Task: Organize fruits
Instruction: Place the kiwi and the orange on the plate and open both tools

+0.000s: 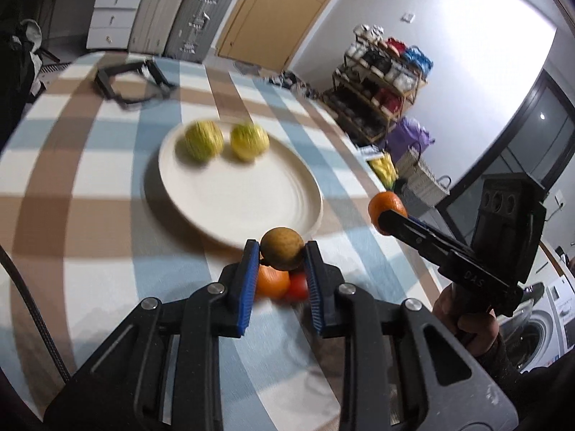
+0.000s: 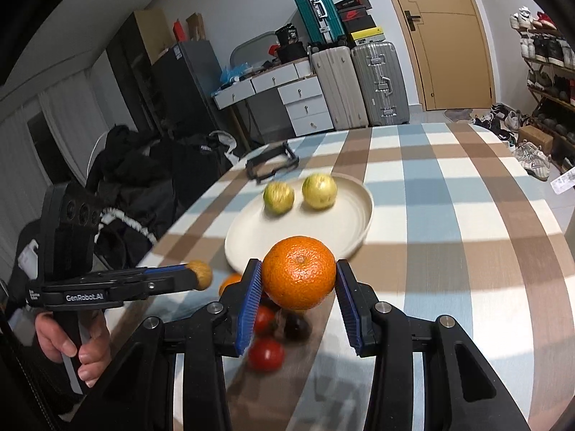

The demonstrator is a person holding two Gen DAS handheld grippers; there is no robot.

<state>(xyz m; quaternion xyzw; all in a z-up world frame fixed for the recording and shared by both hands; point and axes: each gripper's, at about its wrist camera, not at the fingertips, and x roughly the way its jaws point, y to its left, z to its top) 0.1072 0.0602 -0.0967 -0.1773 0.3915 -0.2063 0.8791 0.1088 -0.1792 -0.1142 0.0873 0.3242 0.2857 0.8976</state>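
Note:
My left gripper (image 1: 282, 251) is shut on a small brown round fruit (image 1: 282, 252), held above the table just short of the cream plate (image 1: 251, 194). My right gripper (image 2: 298, 276) is shut on an orange (image 2: 299, 277), also held in the air near the plate (image 2: 251, 237). Two yellow-green fruits (image 1: 203, 140) (image 1: 249, 140) lie at the plate's far side; they also show in the right wrist view (image 2: 279, 197) (image 2: 319, 191). On the cloth below the grippers lie another orange (image 1: 272, 282), red tomatoes (image 2: 266, 355) (image 2: 264, 319) and a dark fruit (image 2: 295, 325).
The table wears a checked blue, brown and white cloth (image 2: 449, 215). A black folding stand (image 1: 133, 82) lies at the far end of the table. A chair with dark coats (image 2: 143, 179) stands by the table's left side. Shoe rack (image 1: 381, 82) and suitcases (image 2: 359, 82) stand beyond.

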